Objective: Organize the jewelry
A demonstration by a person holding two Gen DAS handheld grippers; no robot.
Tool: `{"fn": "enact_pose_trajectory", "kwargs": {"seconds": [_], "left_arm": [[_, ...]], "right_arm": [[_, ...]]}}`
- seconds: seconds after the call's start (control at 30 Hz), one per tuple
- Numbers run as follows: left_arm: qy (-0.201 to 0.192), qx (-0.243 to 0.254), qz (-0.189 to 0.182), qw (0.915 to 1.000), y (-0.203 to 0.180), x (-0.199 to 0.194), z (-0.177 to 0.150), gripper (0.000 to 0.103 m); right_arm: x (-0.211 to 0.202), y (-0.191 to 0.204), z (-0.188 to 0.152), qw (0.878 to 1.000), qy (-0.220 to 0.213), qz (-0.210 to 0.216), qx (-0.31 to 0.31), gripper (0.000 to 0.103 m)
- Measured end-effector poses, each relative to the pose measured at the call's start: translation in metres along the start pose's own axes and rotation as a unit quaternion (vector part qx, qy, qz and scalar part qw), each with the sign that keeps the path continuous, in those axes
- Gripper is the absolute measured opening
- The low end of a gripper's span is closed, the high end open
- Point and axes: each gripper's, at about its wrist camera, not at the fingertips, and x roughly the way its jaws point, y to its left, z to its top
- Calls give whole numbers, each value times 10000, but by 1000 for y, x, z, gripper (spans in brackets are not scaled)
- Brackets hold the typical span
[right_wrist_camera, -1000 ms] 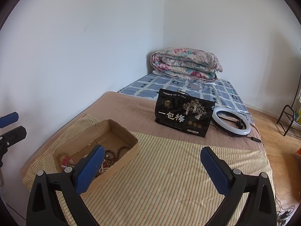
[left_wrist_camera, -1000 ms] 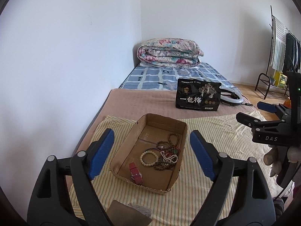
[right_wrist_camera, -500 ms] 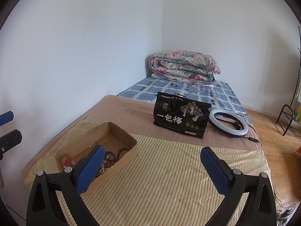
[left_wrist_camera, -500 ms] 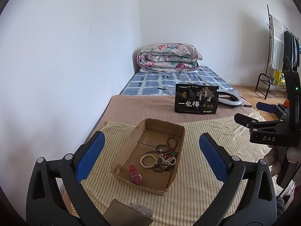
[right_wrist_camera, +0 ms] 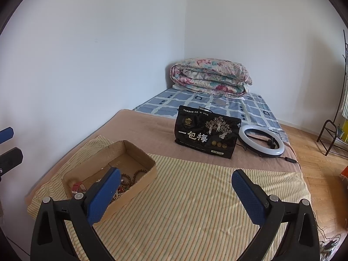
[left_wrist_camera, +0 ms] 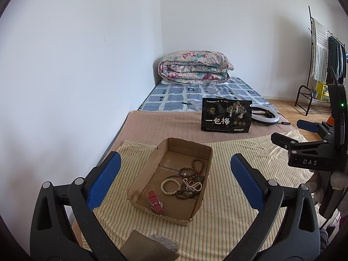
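A shallow cardboard box (left_wrist_camera: pixel 196 200) sits on the striped cloth (left_wrist_camera: pixel 228 208) on the bed. Inside lie several bead bracelets (left_wrist_camera: pixel 184 180) and a red-strapped watch (left_wrist_camera: pixel 155 202). My left gripper (left_wrist_camera: pixel 174 174) is open and empty, held above and in front of the box. My right gripper (right_wrist_camera: pixel 176 187) is open and empty over the cloth, right of the box (right_wrist_camera: pixel 139 182); it also shows in the left wrist view (left_wrist_camera: pixel 304 139). The left gripper's fingertip (right_wrist_camera: pixel 8 158) shows at the left edge of the right wrist view.
A black snack bag (left_wrist_camera: pixel 226 117) stands beyond the cloth, with a ring light (right_wrist_camera: pixel 261 140) beside it. A folded floral quilt (left_wrist_camera: pixel 193 67) lies at the bed's far end. The wall runs along the left. A clothes rack (left_wrist_camera: pixel 326 54) stands at right.
My left gripper has opened wider and drawn back and up from the box. The right gripper has barely shifted.
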Motion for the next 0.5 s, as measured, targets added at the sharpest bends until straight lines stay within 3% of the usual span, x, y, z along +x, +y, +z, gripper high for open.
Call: {"fn": "enact_pose_trajectory", "kwargs": {"seconds": [0.5], "left_arm": [[-13,6,2,10000,-2,-2,2,102]], "right_arm": [[-1,-2,-1,10000,2,-12,-12,103]]}}
